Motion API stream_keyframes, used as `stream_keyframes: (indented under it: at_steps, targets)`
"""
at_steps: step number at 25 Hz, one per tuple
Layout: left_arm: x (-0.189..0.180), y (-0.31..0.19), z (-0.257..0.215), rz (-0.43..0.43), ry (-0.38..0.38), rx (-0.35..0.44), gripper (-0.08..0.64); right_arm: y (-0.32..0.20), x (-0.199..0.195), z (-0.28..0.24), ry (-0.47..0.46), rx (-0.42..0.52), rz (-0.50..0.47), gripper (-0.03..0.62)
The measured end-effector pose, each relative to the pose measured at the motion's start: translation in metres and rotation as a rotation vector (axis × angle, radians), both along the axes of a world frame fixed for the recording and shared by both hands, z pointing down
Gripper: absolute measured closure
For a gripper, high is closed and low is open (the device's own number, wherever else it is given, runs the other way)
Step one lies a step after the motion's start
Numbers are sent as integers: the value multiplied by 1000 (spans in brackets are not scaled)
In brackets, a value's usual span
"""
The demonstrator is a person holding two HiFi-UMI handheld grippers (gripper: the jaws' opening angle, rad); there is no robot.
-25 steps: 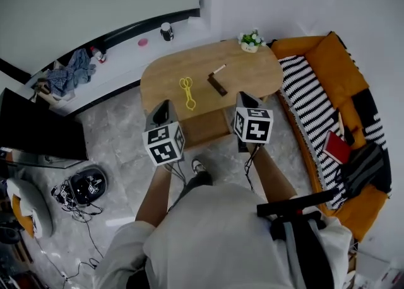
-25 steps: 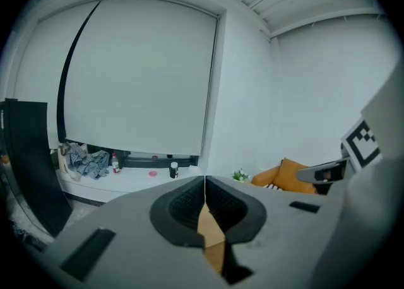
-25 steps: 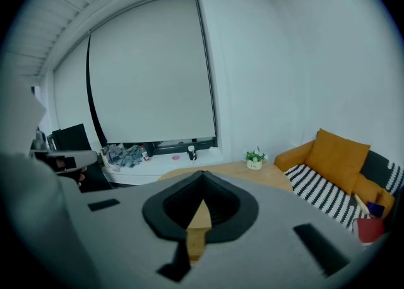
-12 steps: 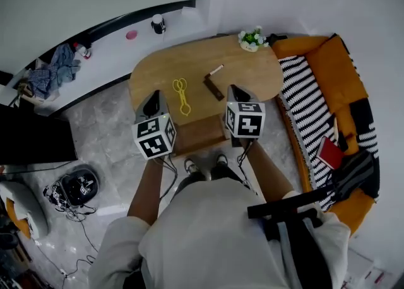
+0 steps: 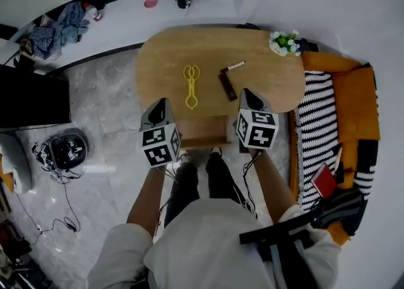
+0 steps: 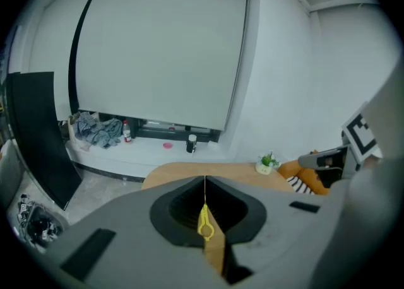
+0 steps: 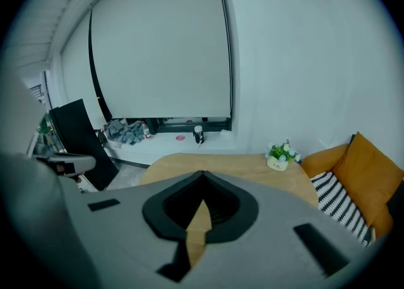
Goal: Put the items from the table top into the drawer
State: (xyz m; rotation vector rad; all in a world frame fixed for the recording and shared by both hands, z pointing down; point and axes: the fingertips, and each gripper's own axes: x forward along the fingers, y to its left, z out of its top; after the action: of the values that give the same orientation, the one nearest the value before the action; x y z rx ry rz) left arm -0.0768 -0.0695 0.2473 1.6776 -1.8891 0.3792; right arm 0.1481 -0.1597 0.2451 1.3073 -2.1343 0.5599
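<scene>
Pale wood fills the middle of the head view: the oval worktop (image 5: 170,54) sits closer and squarer under me than a second ago, and both tongs have come down toward its near edge. The left tongs (image 5: 161,102) and the right tongs (image 5: 247,94) are each pressed together at the tips and carry nothing. The yellow scissor-shaped tool (image 5: 191,84) lies at 1 o'clock from the left tongs, well apart from them. The dark bar (image 5: 228,84) lies at 11 o'clock from the right tongs, with the white pen (image 5: 235,65) just beyond it and the flower pot (image 5: 285,43) near the 2 o'clock rim. I read this as the approach only: no item is lifted yet. A wooden panel (image 5: 203,131) between the tongs, below the near edge, may be the drawer, but I cannot tell whether it is open, since the marker cubes cover its sides. The left gripper view shows only a sliver of the yellow tool through the slit behind the tips.
</scene>
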Motion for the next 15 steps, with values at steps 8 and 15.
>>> stream_keyframes:
  at_steps: [8,15]
  targets:
    - [-18,3,139,-73,30,-101,549,-6,-29,143,29,-125,-99,600]
    - [-38,13,245,-133,53,-165,549,-3,-63,246,35,-192,-153,600]
